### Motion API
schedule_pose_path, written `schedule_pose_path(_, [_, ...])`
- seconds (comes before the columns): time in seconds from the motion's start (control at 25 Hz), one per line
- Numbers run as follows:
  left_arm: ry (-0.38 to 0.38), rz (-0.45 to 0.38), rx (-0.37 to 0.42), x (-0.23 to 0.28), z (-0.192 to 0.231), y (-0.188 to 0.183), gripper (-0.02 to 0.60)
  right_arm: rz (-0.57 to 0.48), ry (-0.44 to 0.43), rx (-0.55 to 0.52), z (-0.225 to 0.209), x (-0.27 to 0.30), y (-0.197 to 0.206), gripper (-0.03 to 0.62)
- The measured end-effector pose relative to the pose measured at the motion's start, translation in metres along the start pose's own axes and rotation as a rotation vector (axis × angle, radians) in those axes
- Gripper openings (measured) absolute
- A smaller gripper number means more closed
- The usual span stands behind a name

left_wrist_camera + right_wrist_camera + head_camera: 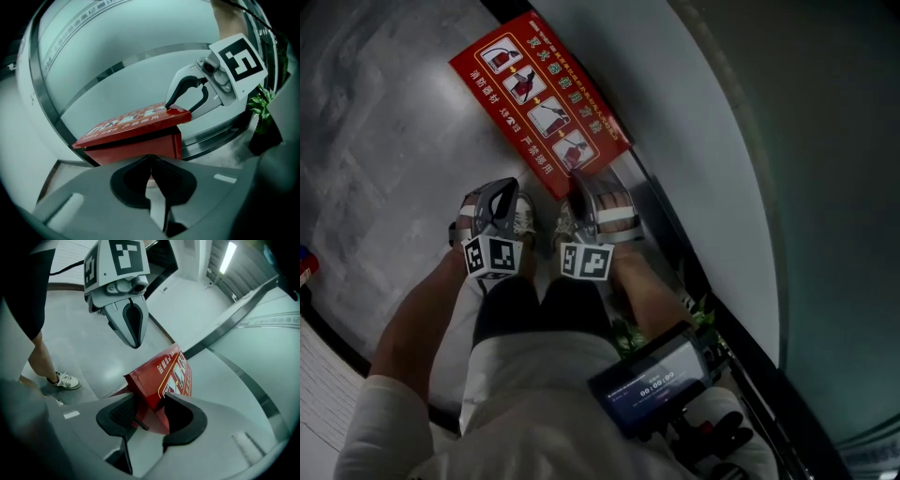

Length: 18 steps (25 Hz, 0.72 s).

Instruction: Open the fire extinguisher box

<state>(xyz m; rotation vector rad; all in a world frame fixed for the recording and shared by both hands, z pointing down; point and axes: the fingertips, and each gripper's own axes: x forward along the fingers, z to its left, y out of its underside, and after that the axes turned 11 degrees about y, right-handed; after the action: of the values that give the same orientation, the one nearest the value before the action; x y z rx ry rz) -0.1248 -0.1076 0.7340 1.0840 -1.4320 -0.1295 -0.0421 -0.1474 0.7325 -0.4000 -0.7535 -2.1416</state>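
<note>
1. The left gripper [151, 161] has its fingers [129, 183] pressed together with nothing between them. Their tips sit just short of the front wall of the fire extinguisher box [140, 147].
2. The right gripper [150, 404] has its fingers [185, 416] clamped on the near corner of the lid [171, 371]. The red edge fills the gap between the two pads.
3. From the left gripper view, the right gripper [177, 108] meets the lid [136, 123] at the corner to the right of the left fingers. One finger lies on the printed top face and the other curls under the edge.
4. Beyond the right fingers, the lid tilts upward and away, showing its pictogram panels and yellow lettering.
5. In the head view, the box [539, 98] lies directly ahead of both sets of fingers, alongside the curved white wall [703, 141]. The left gripper [497, 192] and the right gripper [586, 187] sit side by side at its near end.
6. In the right gripper view, the left gripper [133, 341] hangs above and to the left of the right fingers, with its tips pointing down and clear of the lid.
7. A green plant [262, 101] stands far to the right of the left fingers.
8. A person's white shoe [65, 380] appears to the left of the right fingers.
</note>
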Motion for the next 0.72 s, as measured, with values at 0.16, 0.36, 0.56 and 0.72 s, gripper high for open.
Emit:
schedule_pose_path(0.16, [-0.017,-0.004,0.001,-0.003,0.005,0.0,0.005,-0.014,0.031,0.052,-0.012,-0.007,-0.005,0.162])
schedule_pose_path(0.36, [-0.028,-0.012,0.005,-0.017,0.003,-0.004,0.005,-0.018,0.058,0.129,-0.028,-0.022,-0.01,0.124])
schedule_pose_path(0.56, [-0.058,-0.04,0.001,-0.028,0.017,-0.034,0.005,-0.004,0.101,0.245,-0.074,-0.027,-0.005,0.097])
schedule_pose_path(0.72, [-0.079,-0.067,-0.004,-0.03,0.043,-0.075,0.005,0.04,0.143,0.391,-0.127,-0.019,0.009,0.087])
